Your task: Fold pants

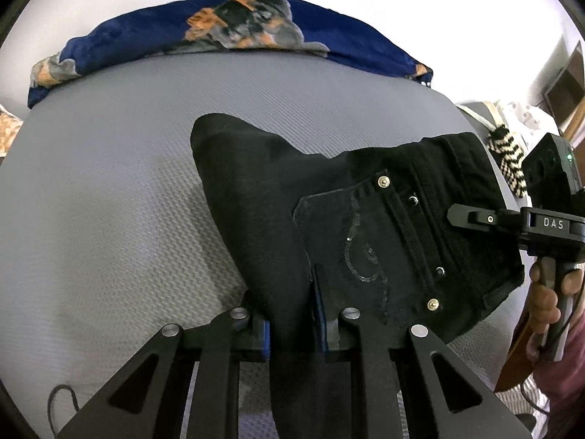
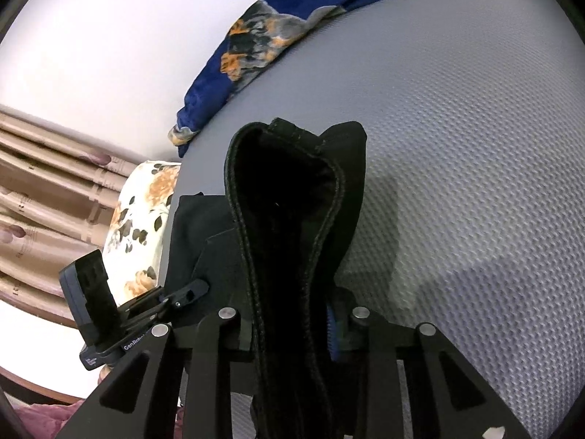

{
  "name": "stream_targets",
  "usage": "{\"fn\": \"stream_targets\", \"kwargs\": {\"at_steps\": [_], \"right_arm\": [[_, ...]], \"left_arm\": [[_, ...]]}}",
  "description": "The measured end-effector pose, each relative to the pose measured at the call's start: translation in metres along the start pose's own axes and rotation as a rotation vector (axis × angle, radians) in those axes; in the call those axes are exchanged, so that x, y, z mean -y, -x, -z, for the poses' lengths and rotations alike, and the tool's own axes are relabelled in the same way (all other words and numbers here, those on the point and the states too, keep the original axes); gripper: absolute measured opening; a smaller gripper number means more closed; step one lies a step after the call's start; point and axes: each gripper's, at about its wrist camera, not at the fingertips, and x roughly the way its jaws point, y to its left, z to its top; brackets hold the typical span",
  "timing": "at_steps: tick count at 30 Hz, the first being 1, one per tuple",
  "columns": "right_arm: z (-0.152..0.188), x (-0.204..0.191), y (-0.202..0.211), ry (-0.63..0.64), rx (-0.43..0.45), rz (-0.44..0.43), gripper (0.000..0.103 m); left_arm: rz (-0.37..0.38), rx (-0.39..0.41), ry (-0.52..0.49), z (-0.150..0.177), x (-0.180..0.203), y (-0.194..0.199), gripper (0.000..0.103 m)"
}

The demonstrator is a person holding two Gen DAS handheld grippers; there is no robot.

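Left tongs [image 1: 292, 314] narrow, pinching a fold of the black pants [image 1: 365, 219] low over the grey mattress [image 1: 109, 201], pocket side up. Right tongs [image 2: 292, 325] likewise clamped on the waistband [image 2: 289, 183] near the right edge. Judged early to midway: legs apparently doubled, cloth gathered off the bed, further folds and smoothing left.

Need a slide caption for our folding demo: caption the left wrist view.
Left gripper and right gripper both clamp black pants above a grey mattress.
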Motion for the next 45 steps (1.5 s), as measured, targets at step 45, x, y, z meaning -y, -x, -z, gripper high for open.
{"fn": "stream_targets", "kwargs": {"at_steps": [45], "right_arm": [[-0.140,-0.009,-0.100,0.098,0.041,0.327,0.048]], "left_arm": [[-0.051,0.052,0.174,-0.127,-0.137,-0.081,0.055]]}}
